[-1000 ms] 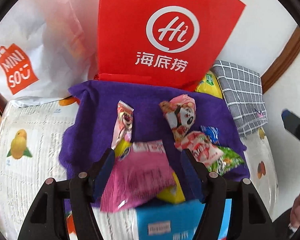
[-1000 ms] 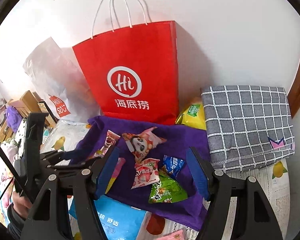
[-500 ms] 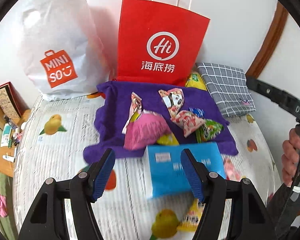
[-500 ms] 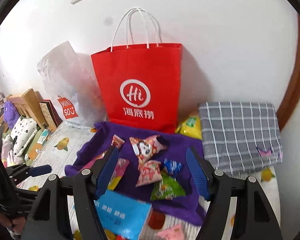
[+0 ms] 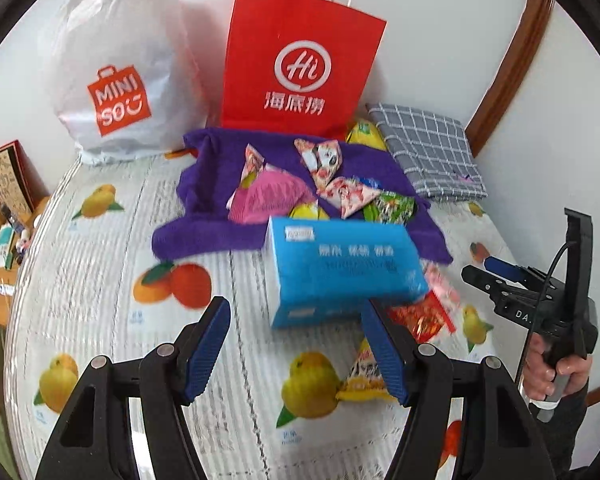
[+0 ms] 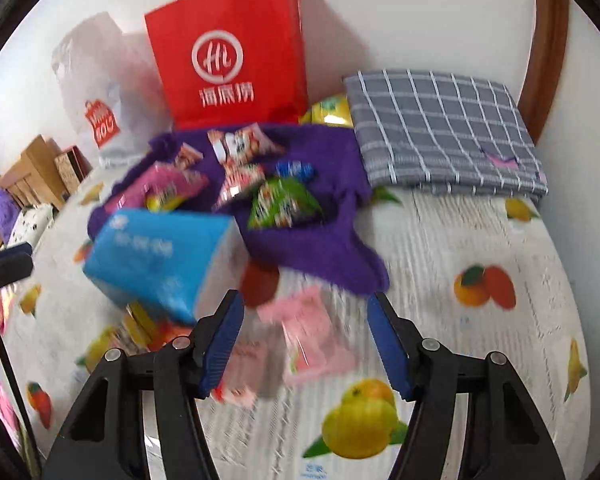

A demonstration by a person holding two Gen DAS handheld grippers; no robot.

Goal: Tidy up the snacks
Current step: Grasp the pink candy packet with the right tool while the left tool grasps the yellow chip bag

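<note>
Several snack packets lie on a purple towel (image 5: 212, 232) (image 6: 320, 248), among them a pink packet (image 5: 268, 196), a panda packet (image 5: 320, 156) and a green packet (image 6: 284, 204). A blue box (image 5: 340, 268) (image 6: 156, 256) sits in front of the towel. A pale pink packet (image 6: 312, 332), a red packet (image 5: 420, 320) and a yellow packet (image 5: 364, 376) lie on the fruit-print sheet. My left gripper (image 5: 300, 352) is open and empty, short of the box. My right gripper (image 6: 306, 340) is open and empty above the pale pink packet; it also shows in the left wrist view (image 5: 496, 276).
A red paper bag (image 5: 300, 64) (image 6: 228, 52) and a white Miniso bag (image 5: 120, 72) stand against the wall behind the towel. A folded grey checked cloth (image 5: 428, 156) (image 6: 444, 132) lies at the back right. Wooden furniture (image 6: 40, 168) stands beyond the left edge.
Both grippers have pulled back from the towel. The left one let go of the pink packet, which now lies on the towel. The right gripper has dropped toward the pale pink packet.
</note>
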